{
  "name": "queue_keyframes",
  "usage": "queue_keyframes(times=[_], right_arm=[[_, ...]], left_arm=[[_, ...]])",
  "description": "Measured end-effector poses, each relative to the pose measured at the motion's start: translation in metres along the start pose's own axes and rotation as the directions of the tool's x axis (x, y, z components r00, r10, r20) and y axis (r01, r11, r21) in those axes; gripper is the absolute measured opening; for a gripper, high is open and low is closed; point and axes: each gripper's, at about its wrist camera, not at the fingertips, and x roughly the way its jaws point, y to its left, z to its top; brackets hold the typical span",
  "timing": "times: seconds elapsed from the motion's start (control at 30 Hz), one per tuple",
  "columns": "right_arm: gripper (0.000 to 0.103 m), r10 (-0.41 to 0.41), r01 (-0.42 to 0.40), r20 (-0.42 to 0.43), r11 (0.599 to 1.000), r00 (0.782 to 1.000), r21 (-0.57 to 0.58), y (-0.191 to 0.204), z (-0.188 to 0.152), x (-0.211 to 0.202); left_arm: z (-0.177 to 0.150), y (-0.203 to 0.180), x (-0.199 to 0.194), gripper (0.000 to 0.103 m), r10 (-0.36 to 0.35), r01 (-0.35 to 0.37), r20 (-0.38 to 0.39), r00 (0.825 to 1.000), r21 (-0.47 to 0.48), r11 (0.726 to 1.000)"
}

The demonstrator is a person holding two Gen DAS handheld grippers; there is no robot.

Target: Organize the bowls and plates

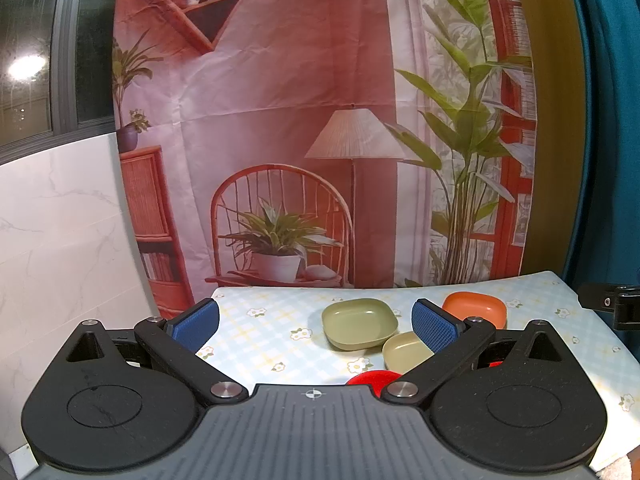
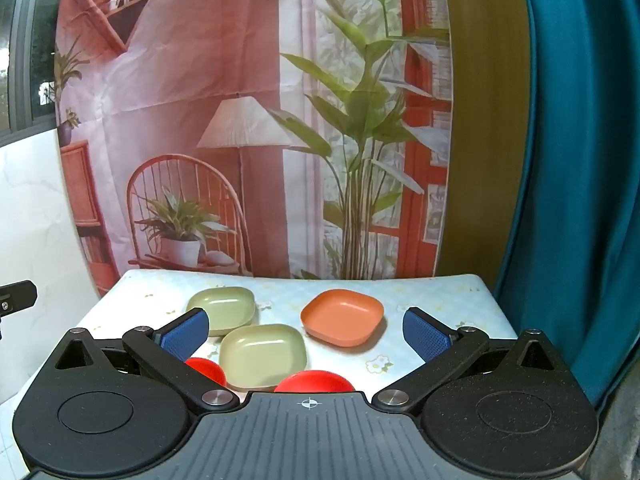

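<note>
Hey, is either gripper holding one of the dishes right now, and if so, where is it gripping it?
Neither. The left gripper and right gripper are both open and hold nothing; the dishes lie on the table.

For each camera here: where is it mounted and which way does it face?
Left wrist: on the left claw, looking forward and slightly down at the table; own open fingers show.
Right wrist: on the right claw, same heading; open fingers show.
Shared: orange dish, two green dishes, printed backdrop.
</note>
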Motion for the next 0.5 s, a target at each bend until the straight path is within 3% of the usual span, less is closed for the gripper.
queue_keyframes(times=[0.5], right_arm=[[0.103,-0.001,0.001,0.002,1.000,1.000,-0.002,0.0005,0.0002,0.0003]], left_arm=[[0.0038,0.0029,0.0002,0.103,0.004,-0.004,-0.004,1.000,-0.003,1.000]])
